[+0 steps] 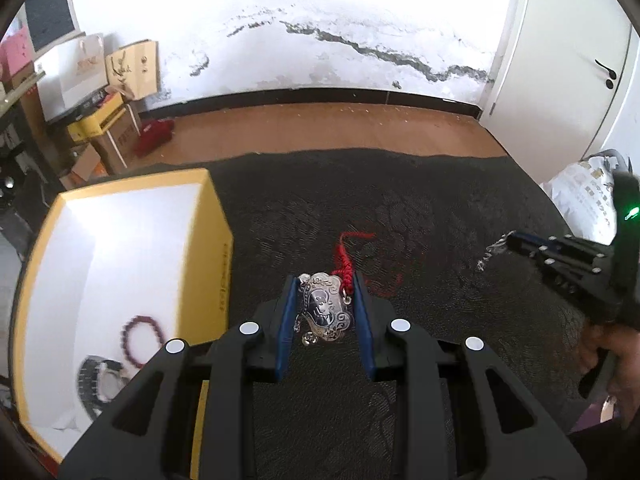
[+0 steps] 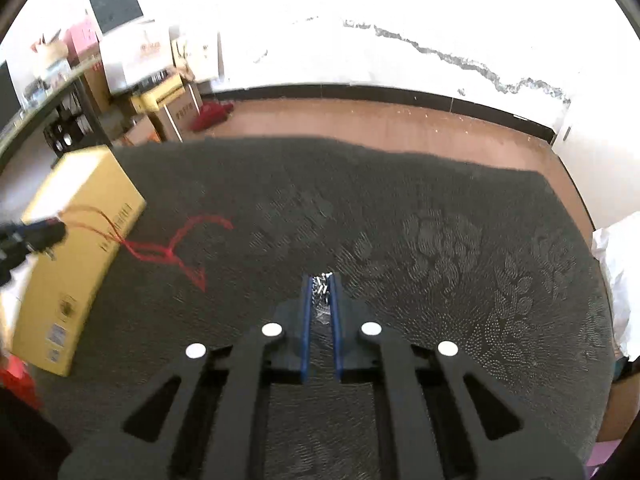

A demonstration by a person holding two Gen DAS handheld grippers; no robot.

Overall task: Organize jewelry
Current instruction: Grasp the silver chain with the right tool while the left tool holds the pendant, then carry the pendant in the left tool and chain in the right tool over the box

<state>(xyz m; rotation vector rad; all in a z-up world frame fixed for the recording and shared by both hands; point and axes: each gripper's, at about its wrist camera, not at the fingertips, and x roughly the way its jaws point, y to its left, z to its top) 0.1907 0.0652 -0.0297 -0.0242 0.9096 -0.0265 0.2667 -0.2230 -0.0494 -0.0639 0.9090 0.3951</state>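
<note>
At far left, the yellow box is sitting open, bracelets already inside. Beside it my left gripper is clamping the silver lock pendant, red cord trailing onto the dark mat. Rightward, my right gripper is pinching a silver chain. Step: transfer; next, I judge, carrying both over the box and releasing.

The right gripper pinches a silver chain between its blue pads over the dark patterned cloth. At nine o'clock the left gripper trails a red cord across the cloth, beside the yellow box.
</note>
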